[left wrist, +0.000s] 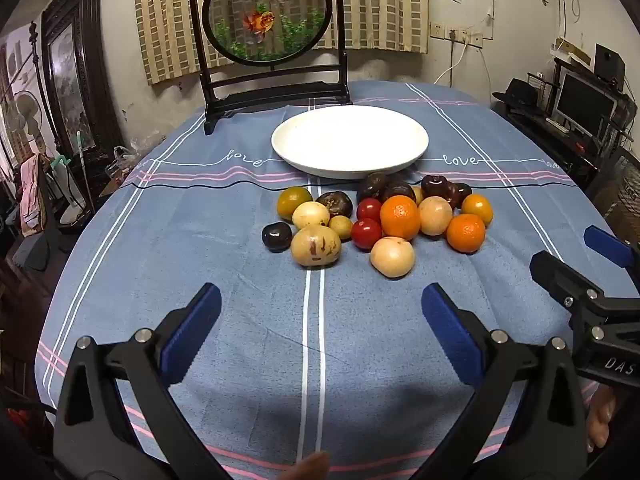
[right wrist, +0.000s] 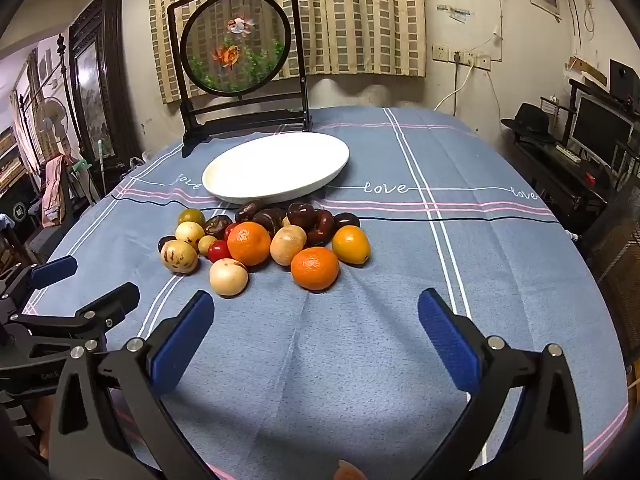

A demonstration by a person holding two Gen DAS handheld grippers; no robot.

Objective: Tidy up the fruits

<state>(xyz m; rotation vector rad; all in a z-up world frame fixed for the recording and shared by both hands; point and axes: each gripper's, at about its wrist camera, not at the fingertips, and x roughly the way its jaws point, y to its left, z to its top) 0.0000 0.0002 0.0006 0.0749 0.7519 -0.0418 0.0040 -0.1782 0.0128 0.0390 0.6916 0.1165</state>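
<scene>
Two black claws with blue ribbed pads are hovering over a round surface draped in a blue cloth (left wrist: 240,288) striped in white and pink, the left claw (left wrist: 321,312) and the right claw (right wrist: 316,320) both spread wide and gripping nothing, side by side at the near edge. Just ahead of them, a loose cluster of fruits is lying on the cloth: a pale yellow round fruit (left wrist: 392,257) is sitting nearest, beside a larger speckled yellow fruit (left wrist: 315,245) and a small dark purple plum (left wrist: 277,236) at the cluster's left end. Behind these, two glossy red cherry tomatoes (left wrist: 366,233) are touching a large bright orange mandarin (left wrist: 400,217), while a smaller orange mandarin (left wrist: 466,233) is resting at the right end, close to a yellow-orange citrus (left wrist: 477,209). A green-yellow citrus (left wrist: 294,203) is lying at the far left of the group, and several dark maroon fruits (left wrist: 435,186) are crowding the back row. Just beyond the cluster, a wide white shallow ceramic plate (left wrist: 350,142) is standing near the middle of the surface, holding no fruit. Farther back, a black wooden stand framing a round goldfish screen (left wrist: 267,12) is rising at the far edge, before a checked beige curtain (left wrist: 384,4) on the wall.
</scene>
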